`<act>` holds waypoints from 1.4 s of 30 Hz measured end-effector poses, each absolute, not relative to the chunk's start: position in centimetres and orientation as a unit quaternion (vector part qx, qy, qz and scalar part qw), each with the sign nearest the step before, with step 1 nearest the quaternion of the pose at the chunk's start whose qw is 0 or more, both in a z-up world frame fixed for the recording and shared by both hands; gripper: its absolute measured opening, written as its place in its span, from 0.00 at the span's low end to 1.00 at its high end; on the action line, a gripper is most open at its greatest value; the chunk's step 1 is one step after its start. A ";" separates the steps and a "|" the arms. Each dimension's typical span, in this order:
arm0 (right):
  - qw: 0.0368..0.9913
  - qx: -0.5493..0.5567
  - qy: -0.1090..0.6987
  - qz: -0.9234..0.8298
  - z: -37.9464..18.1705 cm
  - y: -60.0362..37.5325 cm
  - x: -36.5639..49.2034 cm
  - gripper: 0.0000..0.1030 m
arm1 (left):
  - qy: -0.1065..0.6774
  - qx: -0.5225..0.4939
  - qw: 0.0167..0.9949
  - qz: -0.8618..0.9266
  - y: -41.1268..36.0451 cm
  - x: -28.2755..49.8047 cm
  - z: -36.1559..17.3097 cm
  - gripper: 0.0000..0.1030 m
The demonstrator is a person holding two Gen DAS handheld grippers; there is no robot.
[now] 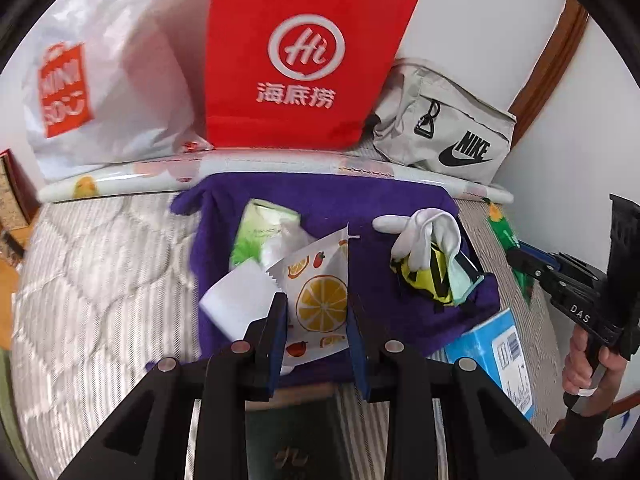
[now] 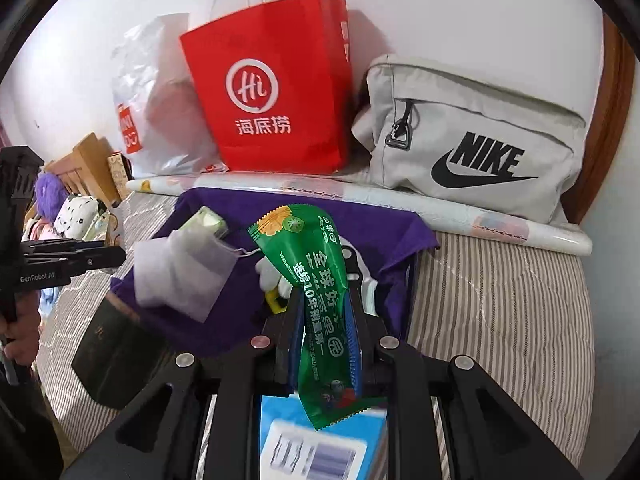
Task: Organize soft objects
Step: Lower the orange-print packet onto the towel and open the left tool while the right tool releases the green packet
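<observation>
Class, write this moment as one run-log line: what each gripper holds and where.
left gripper: shut on lemon-print packet | right gripper: shut on green snack packet | both over purple cloth | bed

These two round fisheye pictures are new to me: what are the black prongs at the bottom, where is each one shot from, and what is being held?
No robot here: a person carries a two-finger handheld gripper in each hand, with a camera on each looking along the fingers. In the left wrist view the left gripper is shut on a white sachet printed with orange slices. In the right wrist view the right gripper is shut on a green foil snack packet. Below them lies a purple cloth spread over a striped quilted bed cover, with a white glove on it. Against the wall stand a red paper bag, a white plastic shopping bag and a grey Nike pouch.
</observation>
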State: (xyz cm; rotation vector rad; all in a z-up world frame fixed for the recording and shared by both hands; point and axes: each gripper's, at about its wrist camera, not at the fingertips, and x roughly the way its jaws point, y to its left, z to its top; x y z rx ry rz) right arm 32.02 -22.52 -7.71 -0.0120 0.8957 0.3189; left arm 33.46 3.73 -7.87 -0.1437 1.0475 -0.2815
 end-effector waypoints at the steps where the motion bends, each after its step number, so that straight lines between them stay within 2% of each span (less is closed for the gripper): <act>1: 0.888 -0.003 0.434 0.153 -8.0 -22.5 32.6 0.19 | 0.506 -0.068 0.850 -0.133 3.5 34.1 -8.3 0.26; 17: 0.856 -0.029 0.486 0.172 -12.6 -19.7 37.7 0.22 | 0.542 -0.047 0.832 -0.112 2.5 39.3 -12.3 0.31; 19: 0.854 -0.033 0.490 0.173 -12.9 -19.6 37.8 0.25 | 0.543 -0.053 0.830 -0.116 2.6 39.5 -12.5 0.35; 21: 0.853 -0.032 0.491 0.171 -13.0 -19.6 37.9 0.29 | 0.543 -0.057 0.829 -0.124 2.6 39.6 -12.4 0.50; 22: 0.853 -0.031 0.491 0.172 -13.0 -19.6 38.0 0.31 | 0.543 -0.056 0.828 -0.127 2.4 39.6 -12.4 0.53; 24: 0.854 -0.029 0.490 0.174 -12.9 -19.6 37.9 0.48 | 0.543 -0.044 0.830 -0.122 2.1 39.5 -12.2 0.63; 25: 0.855 -0.028 0.487 0.176 -12.8 -19.6 37.8 0.56 | 0.541 -0.036 0.832 -0.119 1.9 39.3 -12.1 0.63; 31: 0.859 -0.039 0.479 0.177 -11.6 -19.4 37.1 0.66 | 0.537 -0.024 0.836 -0.109 1.9 38.3 -11.3 0.65; 42: 0.871 -0.036 0.466 0.151 -8.7 -19.8 33.8 0.66 | 0.524 -0.010 0.847 -0.086 2.8 34.9 -8.8 0.71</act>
